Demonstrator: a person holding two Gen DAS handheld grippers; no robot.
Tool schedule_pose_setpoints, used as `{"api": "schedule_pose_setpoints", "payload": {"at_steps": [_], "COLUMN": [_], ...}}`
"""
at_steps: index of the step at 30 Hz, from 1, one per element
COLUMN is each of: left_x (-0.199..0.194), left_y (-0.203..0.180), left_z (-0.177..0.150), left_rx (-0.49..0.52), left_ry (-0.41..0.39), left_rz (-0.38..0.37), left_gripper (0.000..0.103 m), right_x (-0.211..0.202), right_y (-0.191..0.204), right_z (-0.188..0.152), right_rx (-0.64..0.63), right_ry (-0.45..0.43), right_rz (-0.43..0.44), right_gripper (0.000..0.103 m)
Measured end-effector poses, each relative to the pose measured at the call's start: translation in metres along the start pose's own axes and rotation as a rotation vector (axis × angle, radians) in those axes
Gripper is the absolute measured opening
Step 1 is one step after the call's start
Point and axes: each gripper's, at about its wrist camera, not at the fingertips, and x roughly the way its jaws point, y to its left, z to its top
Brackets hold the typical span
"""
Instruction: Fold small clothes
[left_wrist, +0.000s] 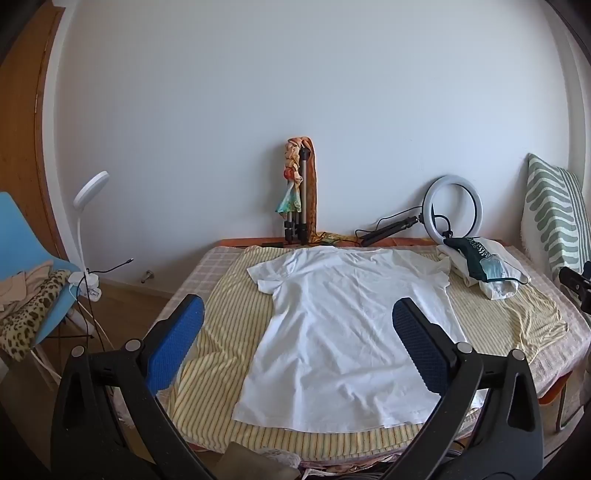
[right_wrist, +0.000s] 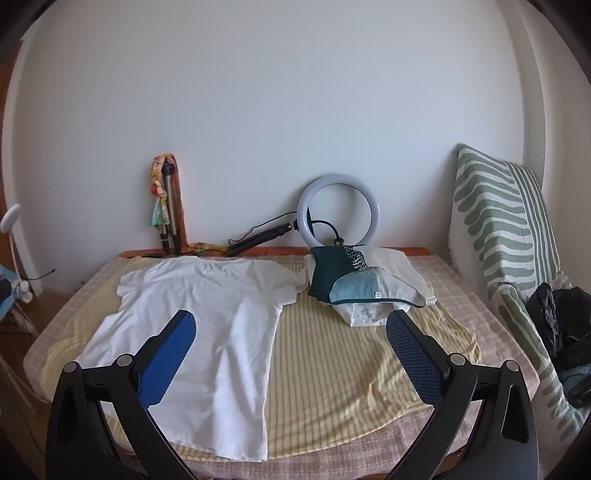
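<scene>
Both wrist views face the wall from the bed's (left_wrist: 229, 273) near edge, sharing the shirt (left_wrist: 343, 332).

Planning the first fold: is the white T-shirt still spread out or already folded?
Spread out. The T-shirt lies flat on the striped sheet, both sleeves and the hem showing, no layer turned over.

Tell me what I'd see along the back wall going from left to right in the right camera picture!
White lamp → tripod with a doll → ring light → green striped cushion.
</scene>
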Motion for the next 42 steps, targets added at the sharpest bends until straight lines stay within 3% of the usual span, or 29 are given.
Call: {"api": "schedule_pose_setpoints", "payload": {"at_steps": [2, 42], "left_x": [-0.002, -0.005], "left_y": [0.000, -0.012], "left_z": [-0.001, 0.006], "left_rx": [0.001, 0.019], "left_ry": [-0.025, -0.014], "left_rz": [0.013, 0.012], "left_gripper": [0.103, 0.103], "right_x": [0.001, 0.006], "right_y": [0.000, 0.000], "right_z": [0.000, 0.002], "right_rx": [-0.003, 0.009], "right_ry": [0.007, 0.021], "right_rz": [-0.003, -0.004], "right_gripper": [0.103, 0.102]}}
